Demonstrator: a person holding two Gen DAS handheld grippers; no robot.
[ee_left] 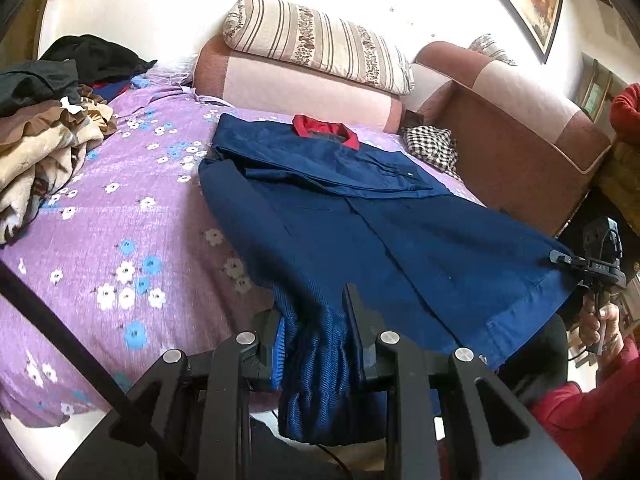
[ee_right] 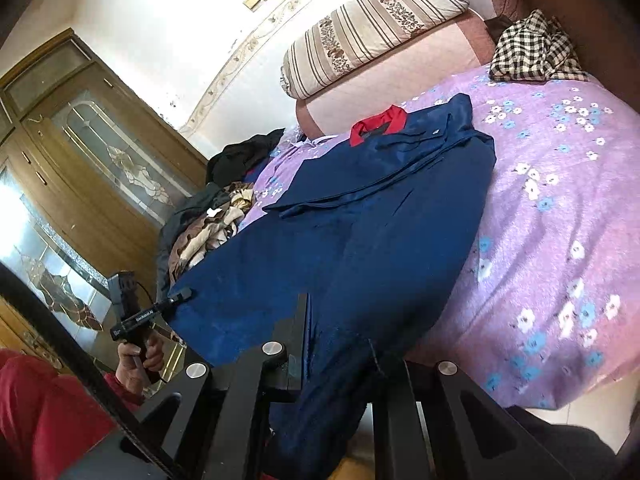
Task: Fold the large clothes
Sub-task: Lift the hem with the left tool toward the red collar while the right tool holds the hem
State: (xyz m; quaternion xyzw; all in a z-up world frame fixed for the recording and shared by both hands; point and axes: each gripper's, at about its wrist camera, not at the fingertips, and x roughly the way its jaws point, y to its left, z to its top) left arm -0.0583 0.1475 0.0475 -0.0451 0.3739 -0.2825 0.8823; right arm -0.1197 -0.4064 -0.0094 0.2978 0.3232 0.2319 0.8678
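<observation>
Left hand-held gripper (ee_left: 316, 320) is clamped on a bunched-up bottom corner of the big navy blue jacket with the red collar (ee_left: 352, 216), fabric gathered between its fingers and hanging below them. Right hand-held gripper (ee_right: 340, 332) is clenched on the other bottom corner, so both ends of the hem are pinched and lifted a bit off the edge of the purple flower-print bed (ee_left: 120, 208).

From the grippers the jacket runs straight away across the bed, long axis pointing at the headboard end, red collar (ee_left: 324, 128) farthest out. Sleeves look already folded in across the chest. So my guess is the next move is carrying the hem forward toward the collar, both hands equally involved, neither really nearer.

Around the jacket: a heap of brown, beige and black clothes (ee_left: 52, 120) sits off to its left, well apart. A black-and-white checked cloth (ee_left: 432, 148) lies just right of the collar, near enough to watch. Beyond the collar there's a striped floral bolster pillow (ee_left: 320, 40) on a pink cushion. Nothing lying on the jacket itself.
</observation>
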